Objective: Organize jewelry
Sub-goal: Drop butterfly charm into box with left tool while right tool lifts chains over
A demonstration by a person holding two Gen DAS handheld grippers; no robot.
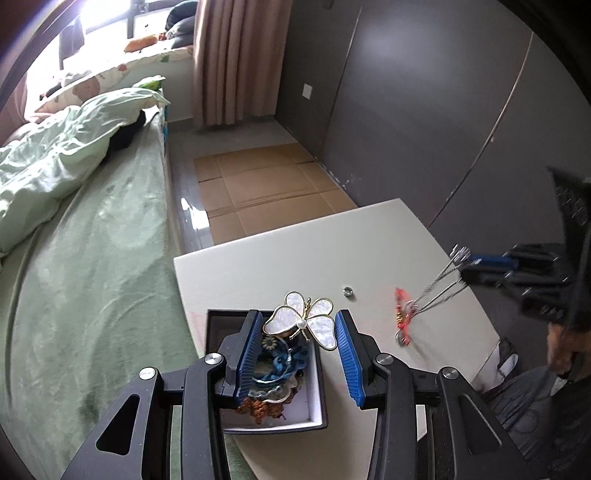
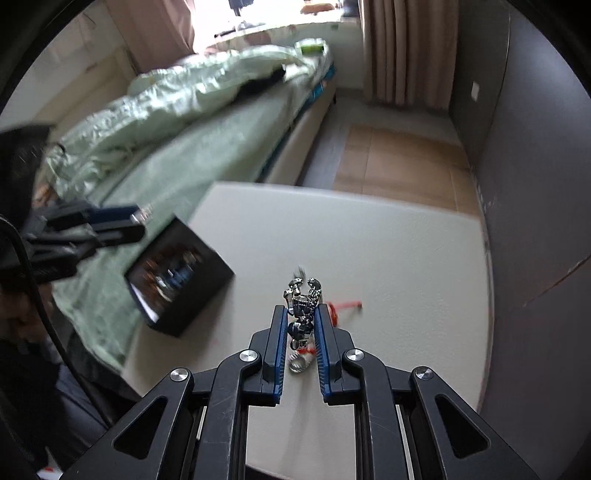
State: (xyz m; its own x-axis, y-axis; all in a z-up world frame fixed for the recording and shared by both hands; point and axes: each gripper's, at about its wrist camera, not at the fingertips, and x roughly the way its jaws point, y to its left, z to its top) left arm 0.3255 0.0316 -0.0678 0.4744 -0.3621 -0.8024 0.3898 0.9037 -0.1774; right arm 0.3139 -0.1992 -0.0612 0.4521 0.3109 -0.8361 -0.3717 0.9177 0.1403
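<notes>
Right gripper (image 2: pixel 300 325) is clamped on the silver chain (image 2: pixel 303 306); red charm (image 2: pixel 345 305) dangling below may snag. Left gripper (image 1: pixel 299 350) pinches the butterfly brooch (image 1: pixel 301 319) at the tips over the box (image 1: pixel 317 387); may slip.

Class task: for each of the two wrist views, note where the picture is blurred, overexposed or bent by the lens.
Left wrist view: the window is blown out white, the right tongs and their silver chain smear with motion, and the table edge bows. Right wrist view: the black box and left tongs are blurred, while the silver chain stays sharp; dark corners frame both.
</notes>
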